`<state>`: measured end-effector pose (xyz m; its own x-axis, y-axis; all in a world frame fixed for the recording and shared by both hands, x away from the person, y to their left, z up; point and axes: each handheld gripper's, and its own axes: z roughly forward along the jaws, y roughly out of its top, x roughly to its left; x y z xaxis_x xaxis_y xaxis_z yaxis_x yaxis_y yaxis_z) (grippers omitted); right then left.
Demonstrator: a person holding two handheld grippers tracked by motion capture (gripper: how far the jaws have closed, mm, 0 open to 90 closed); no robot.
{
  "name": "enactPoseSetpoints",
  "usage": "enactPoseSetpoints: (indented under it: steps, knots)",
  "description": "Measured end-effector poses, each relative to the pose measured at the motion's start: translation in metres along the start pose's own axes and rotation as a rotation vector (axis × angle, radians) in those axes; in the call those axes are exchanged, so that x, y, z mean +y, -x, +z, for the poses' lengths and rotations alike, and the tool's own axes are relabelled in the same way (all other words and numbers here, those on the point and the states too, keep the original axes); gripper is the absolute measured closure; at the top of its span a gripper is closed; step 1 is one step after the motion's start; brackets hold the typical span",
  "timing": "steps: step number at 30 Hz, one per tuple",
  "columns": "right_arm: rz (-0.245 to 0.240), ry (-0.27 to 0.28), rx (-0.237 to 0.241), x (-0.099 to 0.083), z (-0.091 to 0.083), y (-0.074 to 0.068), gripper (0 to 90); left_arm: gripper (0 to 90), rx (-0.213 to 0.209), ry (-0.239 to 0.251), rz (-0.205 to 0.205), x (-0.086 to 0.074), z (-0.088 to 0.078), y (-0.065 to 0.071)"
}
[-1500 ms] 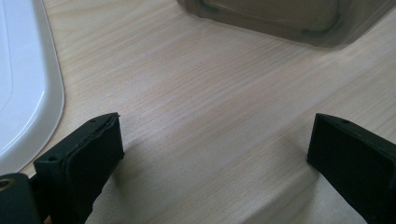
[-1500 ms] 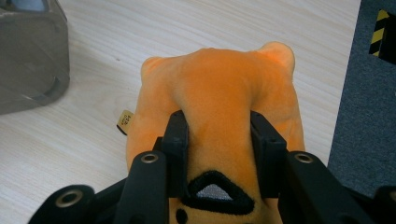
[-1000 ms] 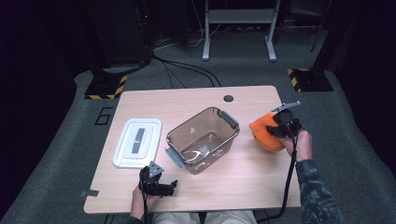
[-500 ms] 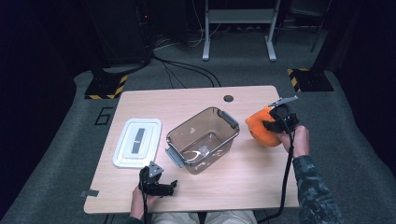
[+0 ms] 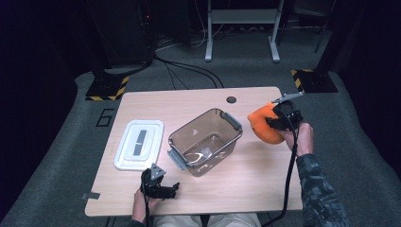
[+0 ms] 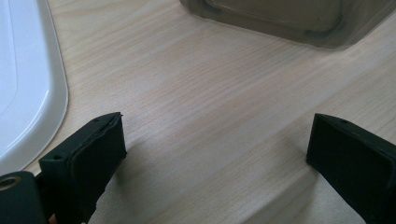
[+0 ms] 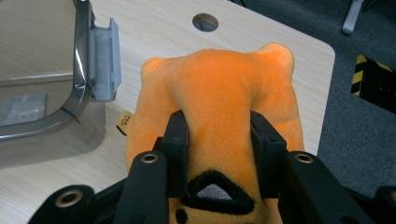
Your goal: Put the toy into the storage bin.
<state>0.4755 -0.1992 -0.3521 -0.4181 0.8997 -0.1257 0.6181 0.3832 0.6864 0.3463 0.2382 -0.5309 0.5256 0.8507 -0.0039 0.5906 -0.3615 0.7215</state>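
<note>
An orange plush toy [image 5: 263, 126] hangs above the table's right side, and my right gripper [image 5: 279, 121] is shut on it. In the right gripper view both black jaws squeeze the orange plush toy [image 7: 219, 93] at its middle, and a small tag [image 7: 123, 122] sticks out on its left. A clear brown-tinted bin [image 5: 204, 141] with grey handles stands at the table's centre, to the left of the toy. My left gripper [image 5: 166, 191] rests near the front edge, open, with bare wood between its jaws [image 6: 215, 140].
A white lid [image 5: 140, 143] lies flat left of the bin. A round cable hole [image 5: 231, 100] sits near the table's back edge. The bin's grey handle [image 7: 105, 58] is close to the toy. Dark floor with cables and stand legs surrounds the table.
My right gripper has lifted the orange plush toy off the table, drifting slightly left toward the bin. The left gripper has stayed put.
</note>
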Motion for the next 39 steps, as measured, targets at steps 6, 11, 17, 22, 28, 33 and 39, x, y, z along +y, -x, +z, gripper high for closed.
enactPoseSetpoints:
  steps: [6, 11, 17, 22, 28, 33, 39]
  knots:
    - [-0.003, 0.008, 0.002, 0.007, -0.005, -0.001, 64.1, 4.2, 0.0, 0.0, 0.0, 0.0, 0.0, 0.0]
    - [-0.002, 0.022, 0.008, 0.012, -0.008, -0.002, 64.1, 4.2, 0.0, 0.0, 0.0, 0.0, 0.0, 0.0]
    - [-0.017, 0.036, 0.008, 0.021, -0.012, -0.005, 64.1, 4.2, 0.0, 0.0, 0.0, 0.0, 0.0, 0.0]
    - [-0.023, 0.045, 0.003, 0.028, -0.017, -0.008, 64.1, 4.2, 0.0, 0.0, 0.0, 0.0, 0.0, 0.0]
    - [-0.041, 0.062, 0.001, 0.037, -0.023, -0.011, 64.1, 4.2, 0.0, 0.0, 0.0, 0.0, 0.0, 0.0]
    - [-0.055, 0.082, 0.006, 0.045, -0.027, -0.015, 64.1, 4.2, 0.0, 0.0, 0.0, 0.0, 0.0, 0.0]
    - [-0.068, 0.095, 0.014, 0.055, -0.032, -0.021, 64.1, 4.2, 0.0, 0.0, 0.0, 0.0, 0.0, 0.0]
